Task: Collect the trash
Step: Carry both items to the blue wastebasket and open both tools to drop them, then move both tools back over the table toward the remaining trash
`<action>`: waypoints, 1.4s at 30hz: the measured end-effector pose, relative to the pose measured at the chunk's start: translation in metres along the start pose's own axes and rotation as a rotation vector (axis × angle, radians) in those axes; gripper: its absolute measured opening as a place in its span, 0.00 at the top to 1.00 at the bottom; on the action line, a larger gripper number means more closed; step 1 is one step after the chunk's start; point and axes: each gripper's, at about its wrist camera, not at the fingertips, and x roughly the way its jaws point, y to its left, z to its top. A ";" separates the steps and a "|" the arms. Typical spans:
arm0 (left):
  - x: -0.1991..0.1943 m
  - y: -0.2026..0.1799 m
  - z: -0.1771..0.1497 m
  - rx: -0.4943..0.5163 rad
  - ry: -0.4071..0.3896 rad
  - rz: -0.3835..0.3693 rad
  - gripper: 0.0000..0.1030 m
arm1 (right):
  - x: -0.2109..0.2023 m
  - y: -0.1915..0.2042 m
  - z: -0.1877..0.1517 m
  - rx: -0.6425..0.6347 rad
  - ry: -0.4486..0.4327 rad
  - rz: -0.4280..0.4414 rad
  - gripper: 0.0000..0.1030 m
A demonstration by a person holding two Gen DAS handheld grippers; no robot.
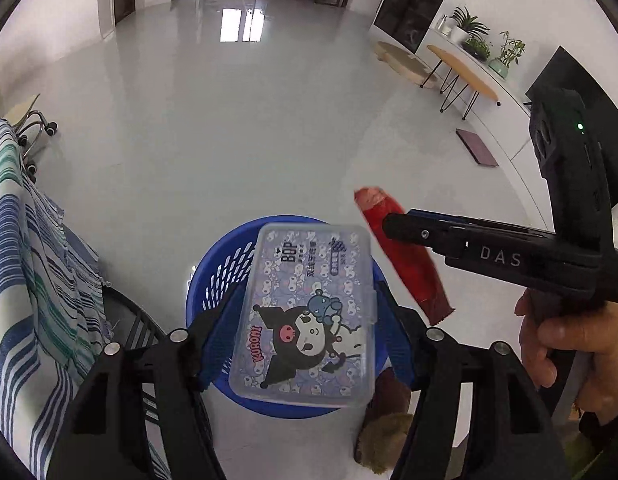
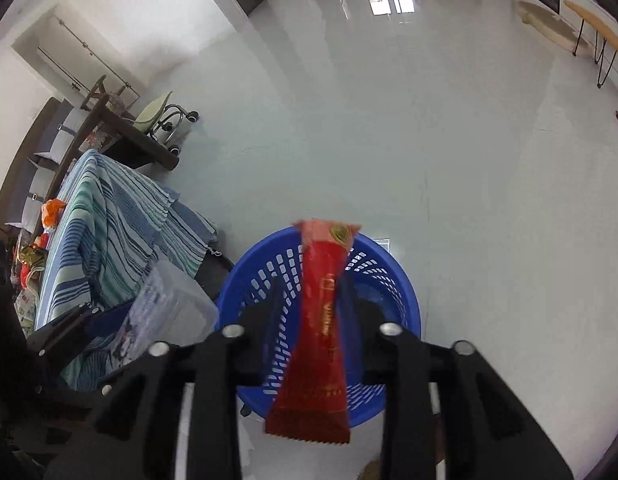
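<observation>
My left gripper [image 1: 305, 312] is shut on a clear plastic box [image 1: 305, 316] with a cartoon print, held flat above a blue perforated basket [image 1: 213, 276] on the floor. My right gripper [image 2: 313, 304] is shut on a long red wrapper [image 2: 323, 320], held over the same basket [image 2: 389, 280]. In the left wrist view the right gripper [image 1: 393, 226] comes in from the right with the wrapper [image 1: 409, 264] beside the box. The box [image 2: 169, 312] shows at the left of the right wrist view.
A striped blue-green cloth [image 1: 33, 240] covers a table at the left [image 2: 109, 220]. A brown furry thing [image 1: 385, 440] lies on the floor by the basket. A wheeled chair [image 2: 165, 120], side tables [image 1: 465, 72] and a dark mat [image 1: 477, 148] stand farther off on the glossy floor.
</observation>
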 end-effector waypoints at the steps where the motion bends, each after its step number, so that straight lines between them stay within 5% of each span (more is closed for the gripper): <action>1: -0.006 0.003 -0.004 -0.006 -0.006 -0.002 0.23 | -0.001 -0.002 0.001 0.006 -0.003 -0.002 0.56; 5: -0.030 0.003 0.000 -0.016 -0.062 -0.016 0.16 | -0.021 0.004 0.009 -0.003 -0.063 -0.026 0.55; 11: -0.121 -0.001 -0.013 0.006 -0.210 -0.040 0.09 | -0.082 0.037 0.001 -0.027 -0.259 -0.102 0.18; 15: -0.180 0.013 -0.056 -0.002 -0.269 -0.018 0.06 | -0.111 0.085 -0.028 -0.096 -0.386 -0.121 0.14; 20: -0.216 0.059 -0.134 -0.080 -0.255 0.095 0.06 | -0.111 0.159 -0.085 -0.248 -0.414 -0.088 0.14; 29: -0.278 0.180 -0.252 -0.211 -0.196 0.367 0.06 | -0.056 0.335 -0.177 -0.625 -0.199 0.067 0.14; 33: -0.300 0.232 -0.281 -0.295 -0.188 0.448 0.06 | -0.002 0.396 -0.190 -0.732 -0.042 0.026 0.14; 42: -0.306 0.310 -0.279 -0.437 -0.181 0.504 0.06 | 0.065 0.459 -0.141 -0.748 -0.030 0.004 0.04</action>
